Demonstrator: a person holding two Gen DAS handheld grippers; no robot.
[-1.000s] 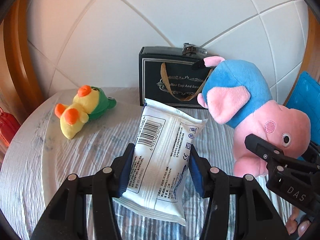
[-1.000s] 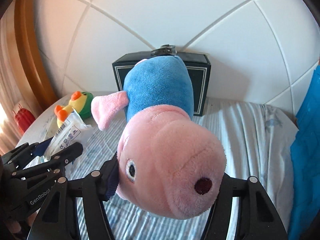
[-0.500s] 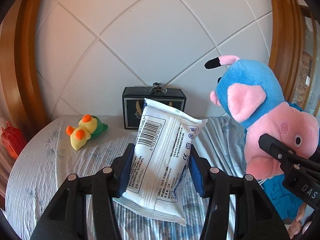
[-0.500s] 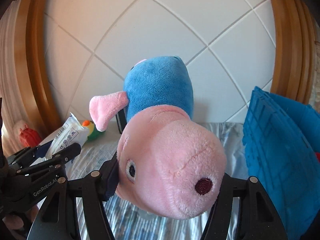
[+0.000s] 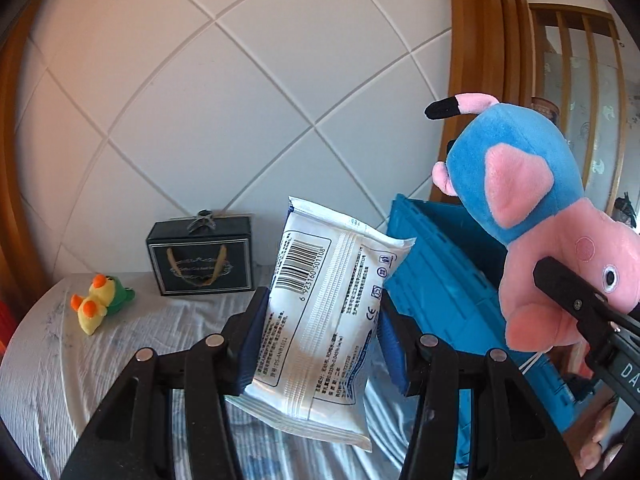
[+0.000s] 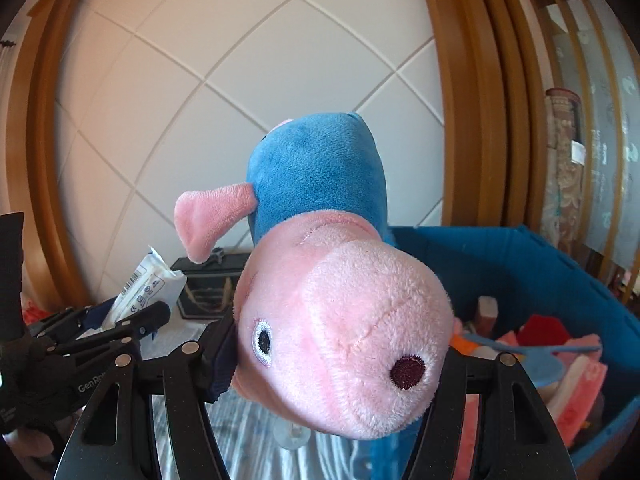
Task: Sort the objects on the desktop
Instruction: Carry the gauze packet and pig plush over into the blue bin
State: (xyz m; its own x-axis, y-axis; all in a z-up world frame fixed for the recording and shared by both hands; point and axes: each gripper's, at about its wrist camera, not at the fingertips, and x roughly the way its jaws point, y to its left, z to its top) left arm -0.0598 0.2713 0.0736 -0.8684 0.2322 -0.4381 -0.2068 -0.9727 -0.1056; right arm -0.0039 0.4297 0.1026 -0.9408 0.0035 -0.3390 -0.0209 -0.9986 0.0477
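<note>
My left gripper (image 5: 320, 344) is shut on a white wipes packet (image 5: 324, 320) with a barcode, held above the table. My right gripper (image 6: 332, 360) is shut on a pink pig plush in a blue shirt (image 6: 336, 320), held by its head, in the air. The plush also shows at the right of the left wrist view (image 5: 536, 240), and the packet at the left of the right wrist view (image 6: 148, 284). A blue crate (image 6: 520, 264) stands right of both grippers, holding several coloured items. A yellow duck plush (image 5: 100, 300) lies on the table at the far left.
A black gift box with a ribbon handle (image 5: 202, 256) stands against the white tiled wall (image 5: 240, 100). The table has a wrinkled striped cloth (image 5: 100, 368). A wooden frame (image 5: 480, 60) rises behind the crate. A red object (image 5: 6, 324) sits at the left edge.
Both grippers have risen and swung right with their loads. The blue crate has come into fuller view, its inside now visible. The duck and black box have shifted left and farther away.
</note>
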